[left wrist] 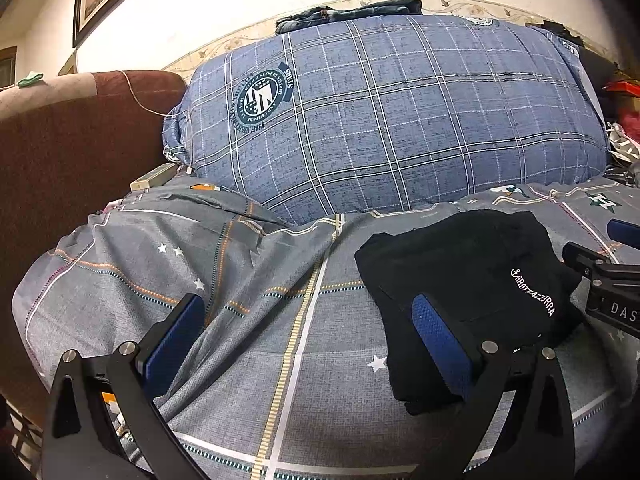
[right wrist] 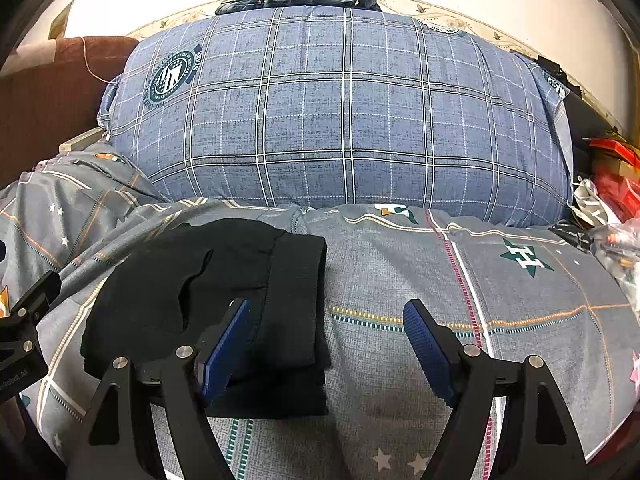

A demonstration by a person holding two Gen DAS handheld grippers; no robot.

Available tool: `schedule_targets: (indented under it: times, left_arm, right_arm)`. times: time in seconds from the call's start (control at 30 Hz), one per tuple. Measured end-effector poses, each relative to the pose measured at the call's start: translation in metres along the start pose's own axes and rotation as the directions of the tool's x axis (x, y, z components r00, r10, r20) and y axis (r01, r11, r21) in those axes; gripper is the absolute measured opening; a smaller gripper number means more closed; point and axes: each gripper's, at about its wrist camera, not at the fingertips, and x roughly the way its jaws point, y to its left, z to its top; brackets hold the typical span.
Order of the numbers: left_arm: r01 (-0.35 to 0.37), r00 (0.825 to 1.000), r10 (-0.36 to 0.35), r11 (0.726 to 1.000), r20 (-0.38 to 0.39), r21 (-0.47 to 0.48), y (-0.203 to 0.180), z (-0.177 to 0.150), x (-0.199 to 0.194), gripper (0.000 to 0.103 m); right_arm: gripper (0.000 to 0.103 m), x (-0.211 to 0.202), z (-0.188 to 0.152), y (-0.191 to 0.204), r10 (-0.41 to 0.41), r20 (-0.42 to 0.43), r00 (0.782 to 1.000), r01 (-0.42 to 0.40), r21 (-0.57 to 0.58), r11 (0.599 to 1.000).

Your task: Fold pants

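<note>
The black pants [left wrist: 468, 280] lie folded into a compact bundle on the grey bedsheet [left wrist: 248, 280], with white lettering on top. My left gripper [left wrist: 308, 344] is open and empty; its right finger is over the bundle's near left edge. In the right wrist view the folded pants [right wrist: 208, 280] lie at the left. My right gripper [right wrist: 326, 344] is open and empty, its left finger over the bundle's near right part, its right finger over bare sheet [right wrist: 520, 280].
A big blue plaid pillow [left wrist: 380, 112] fills the back of the bed, with dark folded clothes [left wrist: 352, 12] on top. A brown headboard [left wrist: 72, 140] stands at the left. Red and mixed clutter [right wrist: 612, 184] lies at the right edge.
</note>
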Motion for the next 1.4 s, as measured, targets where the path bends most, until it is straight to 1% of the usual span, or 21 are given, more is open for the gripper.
schedule_targets:
  times: [0.83,1.4]
  left_arm:
    - [0.013,1.0,-0.013,1.0,-0.009,0.003,-0.001,0.0,0.001,0.103]
    - [0.018,0.998,-0.017,1.0,-0.068,0.008,-0.003,-0.005,0.011,0.103]
  right_arm:
    - [0.08,-0.004,-0.002,0.01,0.018,0.021,1.0,-0.017,-0.028,0.999]
    - [0.08,0.004,-0.006,0.015,0.02,-0.02,1.0,-0.021,-0.051,0.998]
